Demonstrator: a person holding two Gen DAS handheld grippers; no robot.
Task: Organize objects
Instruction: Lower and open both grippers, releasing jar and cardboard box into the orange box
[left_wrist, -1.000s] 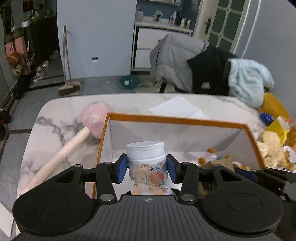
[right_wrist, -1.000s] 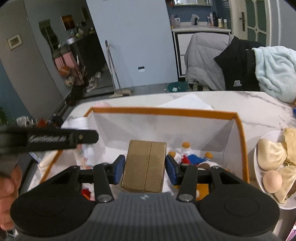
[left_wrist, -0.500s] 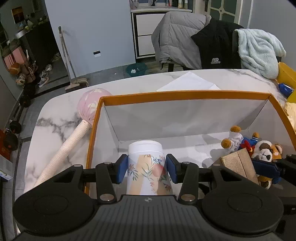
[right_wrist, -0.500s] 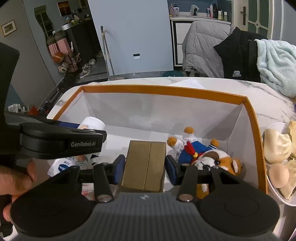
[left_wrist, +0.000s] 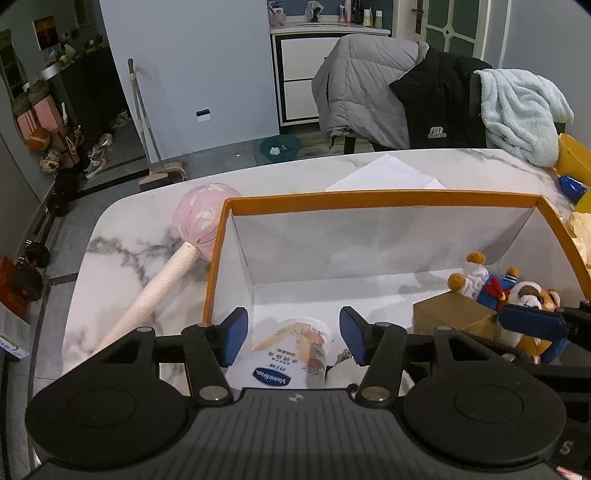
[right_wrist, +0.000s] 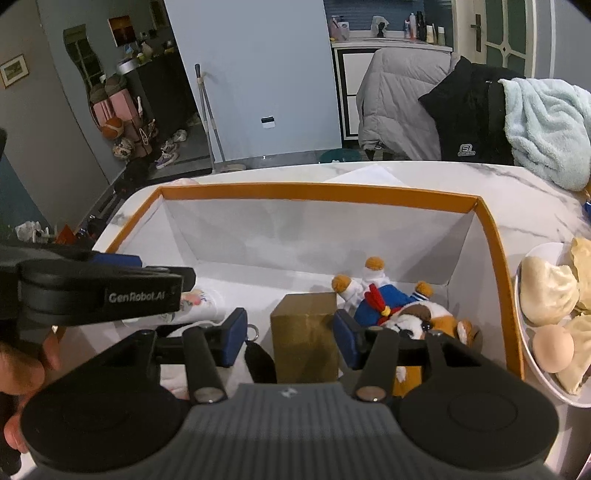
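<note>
An orange-rimmed white box (left_wrist: 369, 195) stands on the marble table; it also shows in the right wrist view (right_wrist: 317, 192). My left gripper (left_wrist: 293, 341) is open above a white floral Vaseline jar (left_wrist: 291, 354) lying on the box floor. My right gripper (right_wrist: 291, 338) is open around a brown cardboard block (right_wrist: 304, 336) standing on the box floor; the block also shows in the left wrist view (left_wrist: 450, 314). A plush toy (right_wrist: 399, 310) lies at the box's right side. The left gripper body (right_wrist: 99, 291) crosses the right wrist view.
A pink massage mallet (left_wrist: 177, 258) lies on the table left of the box. A white paper (left_wrist: 384, 173) lies behind the box. A plate of buns and an egg (right_wrist: 550, 306) stands right of the box. Jackets hang on chairs behind the table.
Both grippers lowered into the box and opened. The jar left the left gripper and now lies on the box floor. The block left the right gripper and stands on the box floor.
</note>
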